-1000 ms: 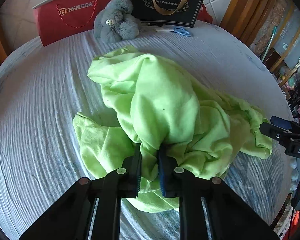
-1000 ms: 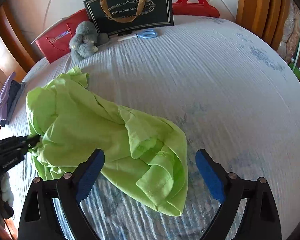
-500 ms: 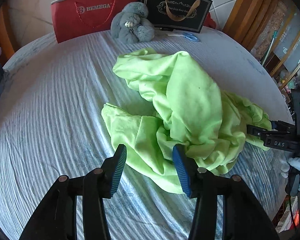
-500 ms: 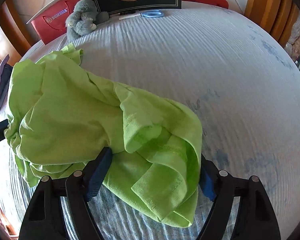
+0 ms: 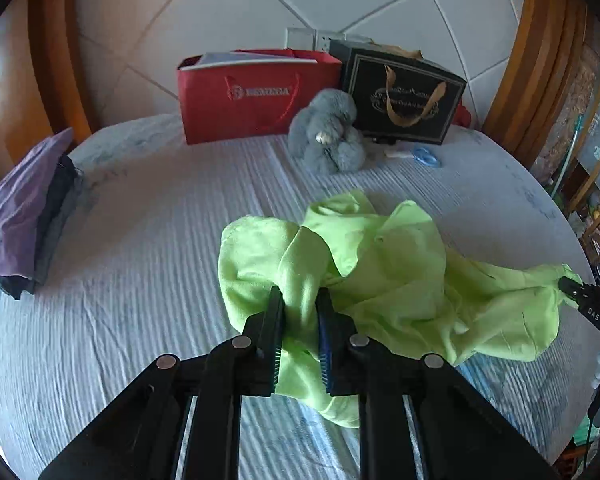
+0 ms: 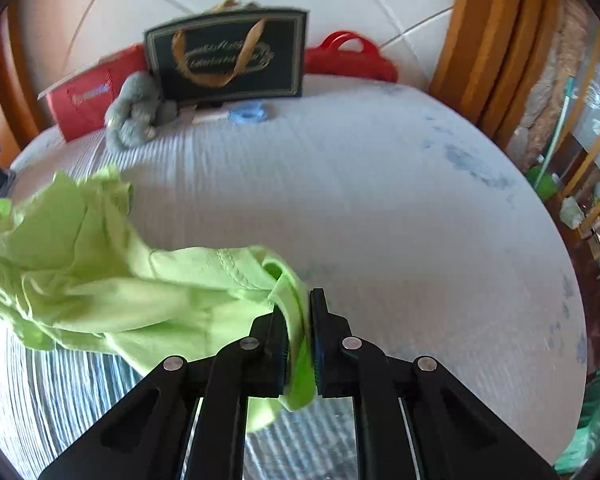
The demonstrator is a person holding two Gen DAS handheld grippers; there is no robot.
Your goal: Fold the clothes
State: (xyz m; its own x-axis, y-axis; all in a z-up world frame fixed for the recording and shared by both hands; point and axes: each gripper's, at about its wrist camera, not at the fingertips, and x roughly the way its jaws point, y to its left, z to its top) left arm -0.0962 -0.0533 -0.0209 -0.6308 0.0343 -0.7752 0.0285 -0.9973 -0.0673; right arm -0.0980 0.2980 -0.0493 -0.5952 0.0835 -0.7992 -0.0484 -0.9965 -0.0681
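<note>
A crumpled lime-green garment (image 5: 400, 272) lies on the pale striped bed cover (image 5: 140, 280). In the left wrist view my left gripper (image 5: 300, 300) has its jaws closing, and the pads press on a bunched fold at the garment's near left side. At the right edge of that view my right gripper (image 5: 580, 296) holds the garment's far right corner. In the right wrist view my right gripper (image 6: 298, 308) is closing too, pinching a hemmed edge of the green garment (image 6: 100, 272), which hangs stretched to the left, raised off the cover.
Against the tiled wall at the back stand a red paper bag (image 5: 256, 96) and a black gift bag (image 5: 404, 96), with a grey plush toy (image 5: 332, 136) and blue scissors (image 5: 424, 156) before them. A stack of purple and dark clothes (image 5: 24, 220) lies far left.
My left gripper let go, shifted and shut again on another fold. My right gripper came down around the garment's edge, shut on it and lifted it. Both views have risen.
</note>
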